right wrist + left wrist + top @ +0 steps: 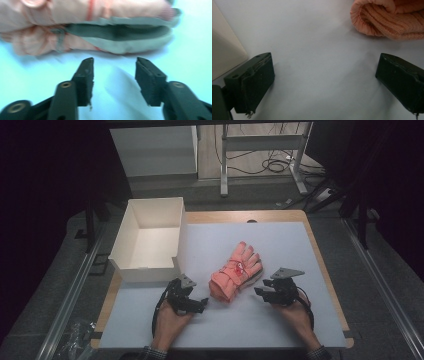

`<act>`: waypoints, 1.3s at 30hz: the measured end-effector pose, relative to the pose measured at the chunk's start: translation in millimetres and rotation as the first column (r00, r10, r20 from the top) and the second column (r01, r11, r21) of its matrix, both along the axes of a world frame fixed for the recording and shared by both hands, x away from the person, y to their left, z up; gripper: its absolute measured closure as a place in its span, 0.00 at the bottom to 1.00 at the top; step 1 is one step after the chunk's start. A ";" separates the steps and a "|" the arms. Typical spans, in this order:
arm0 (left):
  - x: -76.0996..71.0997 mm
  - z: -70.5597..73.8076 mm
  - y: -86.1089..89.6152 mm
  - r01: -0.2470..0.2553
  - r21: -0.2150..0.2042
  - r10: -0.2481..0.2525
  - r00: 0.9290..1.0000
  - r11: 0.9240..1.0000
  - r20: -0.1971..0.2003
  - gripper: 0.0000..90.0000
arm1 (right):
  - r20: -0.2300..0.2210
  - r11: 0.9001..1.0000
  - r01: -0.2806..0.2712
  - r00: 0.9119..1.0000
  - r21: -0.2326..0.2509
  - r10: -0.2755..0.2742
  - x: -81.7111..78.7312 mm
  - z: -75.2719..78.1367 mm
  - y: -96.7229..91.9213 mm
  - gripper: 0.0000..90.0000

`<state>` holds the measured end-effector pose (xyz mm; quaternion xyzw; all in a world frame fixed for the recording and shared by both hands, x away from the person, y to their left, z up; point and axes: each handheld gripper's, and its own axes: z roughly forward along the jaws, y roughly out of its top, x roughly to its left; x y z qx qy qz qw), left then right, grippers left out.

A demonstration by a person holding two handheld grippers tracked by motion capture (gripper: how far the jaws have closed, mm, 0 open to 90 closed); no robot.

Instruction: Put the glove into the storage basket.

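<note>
A: Broadly, what is laid out, largest item first?

B: A wooden table is seen from the high view, covered by a pale grey mat. At the mat's far left corner an open white box is placed, its interior bare.

A: And the work item?

B: A pair of pink knitted gloves is recorded near the middle of the mat, just right of the box and apart from it. The fingers are pointed away from the person, the cuffs toward the person. The two gloves are stacked, with a grey layer noted along the lower edge in the right gripper view.

A: State of the left gripper?

B: The left gripper is held low over the mat, just left of the glove cuffs. In the left gripper view its jaws are seen spread wide, with bare mat between them; the ribbed cuff is seen beyond the right jaw, untouched.

A: The right gripper?

B: The right gripper is held just right of the gloves. Its jaws are parted, nothing is held between them, and the gloves are seen just ahead of the tips. That view is blurred.
</note>
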<state>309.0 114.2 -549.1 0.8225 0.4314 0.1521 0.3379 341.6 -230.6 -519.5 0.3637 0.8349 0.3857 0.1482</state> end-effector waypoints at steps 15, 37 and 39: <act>-0.2 0.0 -0.6 0.007 -0.009 -0.007 1.000 1.000 -0.004 0.01 | 0.018 0.986 0.157 0.987 -0.057 -0.157 7.0 -9.4 -46.6 0.27; -2.3 45.3 -15.2 0.161 -0.021 -0.162 0.986 0.987 -0.037 0.00 | 0.039 0.978 0.187 0.982 -0.094 -0.184 6.9 -11.8 -44.1 0.17; -1.8 50.1 -18.8 0.173 -0.015 -0.173 0.984 0.985 -0.037 0.00 | 0.039 0.978 0.187 0.982 -0.094 -0.184 6.9 -11.9 -44.1 0.17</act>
